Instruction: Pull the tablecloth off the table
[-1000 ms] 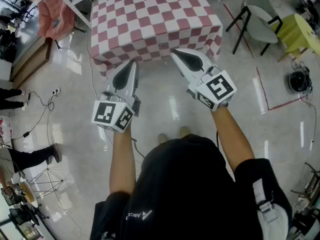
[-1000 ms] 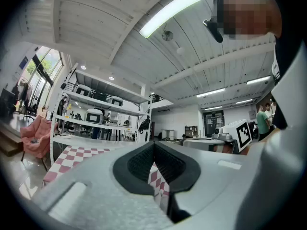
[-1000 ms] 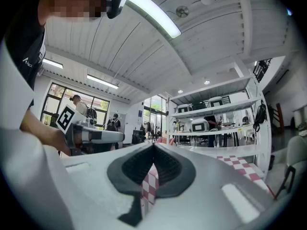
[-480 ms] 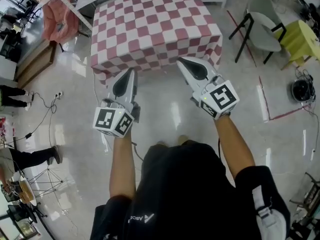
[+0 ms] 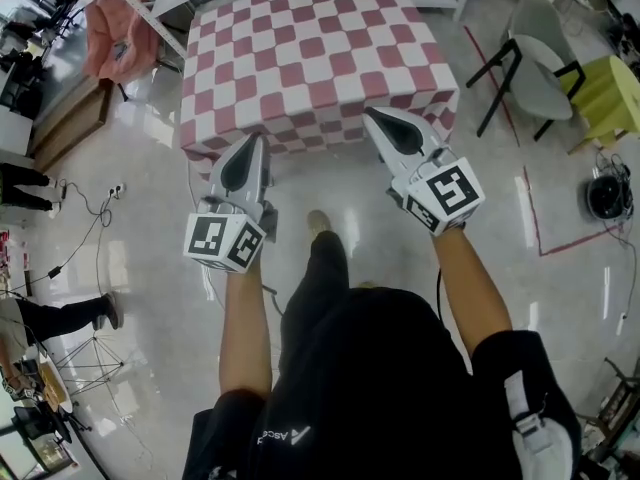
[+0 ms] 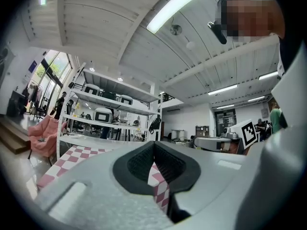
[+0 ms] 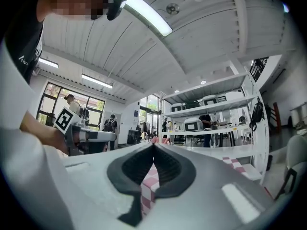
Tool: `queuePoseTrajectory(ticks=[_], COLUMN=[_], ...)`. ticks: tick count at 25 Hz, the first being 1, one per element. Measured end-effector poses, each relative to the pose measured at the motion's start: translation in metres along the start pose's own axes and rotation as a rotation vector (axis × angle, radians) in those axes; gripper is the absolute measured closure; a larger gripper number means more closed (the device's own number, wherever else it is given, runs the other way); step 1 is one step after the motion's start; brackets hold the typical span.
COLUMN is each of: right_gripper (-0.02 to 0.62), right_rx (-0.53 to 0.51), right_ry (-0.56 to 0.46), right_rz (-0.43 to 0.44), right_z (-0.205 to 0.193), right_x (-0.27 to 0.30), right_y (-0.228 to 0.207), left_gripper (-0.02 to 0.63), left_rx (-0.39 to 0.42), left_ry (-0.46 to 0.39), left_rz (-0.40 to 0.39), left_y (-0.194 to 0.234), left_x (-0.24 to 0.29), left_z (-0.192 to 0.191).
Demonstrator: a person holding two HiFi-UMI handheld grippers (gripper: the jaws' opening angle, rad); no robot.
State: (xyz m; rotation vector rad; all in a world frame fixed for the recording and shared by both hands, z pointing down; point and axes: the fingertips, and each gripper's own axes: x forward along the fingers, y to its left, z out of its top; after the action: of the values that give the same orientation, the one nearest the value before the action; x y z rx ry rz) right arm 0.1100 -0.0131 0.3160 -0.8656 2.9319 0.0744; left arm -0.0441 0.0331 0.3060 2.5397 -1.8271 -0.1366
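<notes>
- The tablecloth [image 5: 310, 58], checked in red and white, is lying spread over the table, covering its top and hanging down the near side and both flanks.
- The left gripper [image 5: 252, 140] is pointing level toward the near hanging edge of the cloth, its tip sitting at the lower left part of that edge in the head view.
- In the left gripper view its jaws are pressing together at the tips. Nothing is clamped, and the checked cloth is showing only beyond the gap beneath the pads.
- The right gripper [image 5: 374, 116] is pointing at the same near edge, further right, its tip overlapping the hem in the head view. Contact cannot be confirmed.
- In the right gripper view its jaws are likewise meeting tip to tip, empty, with checked cloth visible past them.
- The person is standing just short of the table, one shoe [image 5: 318, 220] showing on the glossy floor [image 5: 150, 268] between the grippers.
- A pink armchair [image 5: 110, 28] is standing left of the table, and a grey chair [image 5: 530, 63] with black legs to the right.
</notes>
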Motion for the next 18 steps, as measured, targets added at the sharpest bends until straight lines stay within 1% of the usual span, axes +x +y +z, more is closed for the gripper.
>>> queuePoseTrajectory(ticks=[5,10,14,18], right_gripper=[0.594,0.592,0.592,0.592], right_rx=[-0.022,-0.028,-0.023,-0.004], right_ry=[0.029,0.068,0.101,0.146], right_rz=[-0.034,-0.087,-0.145,-0.188], right_z=[-0.014,-0.025,-0.042,-0.063], right_x=[0.065,0.141,0.206,0.252], right_y=[-0.037,-0.084,-0.126,-0.157], left_gripper=[0.597,0.597,0.597,0.597], left_rx=[-0.01,-0.02,-0.037,-0.056], left_ry=[-0.003,0.015,0.045,0.087], left_rz=[-0.012,-0.017,-0.029,-0.034], left_y=[0.065,0.145,0.208,0.253], left_x=[0.053,0.117,0.17,0.21], left_z=[-0.01,-0.015,-0.024,-0.042])
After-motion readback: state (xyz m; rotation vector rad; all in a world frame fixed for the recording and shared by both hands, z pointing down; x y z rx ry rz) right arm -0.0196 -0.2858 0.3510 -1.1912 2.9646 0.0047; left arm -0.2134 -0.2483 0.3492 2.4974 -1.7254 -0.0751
